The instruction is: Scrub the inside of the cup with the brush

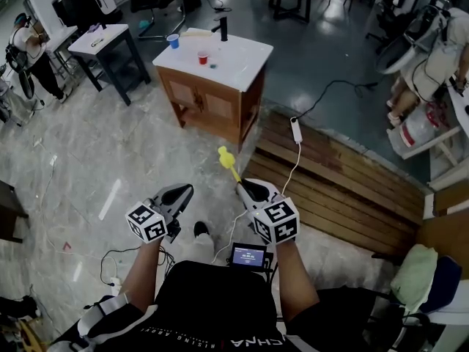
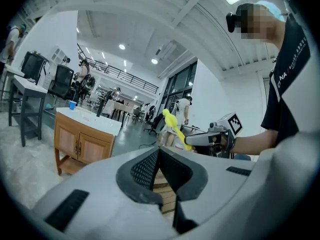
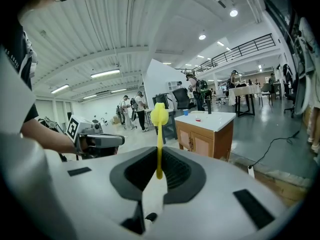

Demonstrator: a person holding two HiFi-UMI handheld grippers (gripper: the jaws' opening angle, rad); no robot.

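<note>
My right gripper [image 1: 242, 189] is shut on the thin handle of a yellow brush [image 1: 226, 156], whose head sticks up and forward past the jaws [image 3: 159, 116]. My left gripper [image 1: 183, 191] is shut with nothing between its pads [image 2: 158, 151], and it is level with the right one, a little apart. A blue cup [image 1: 173, 41] and a red cup [image 1: 203, 57] stand on the white top of a wooden sink cabinet [image 1: 234, 61], far ahead of both grippers. The brush [image 2: 170, 120] and the right gripper [image 2: 192, 140] show in the left gripper view.
A black faucet [image 1: 222, 28] stands at the cabinet's back edge. A wooden platform [image 1: 344, 189] lies to the right with a white cable [image 1: 296, 130] on it. A dark table [image 1: 102, 46] is at the far left. People stand and sit around the hall.
</note>
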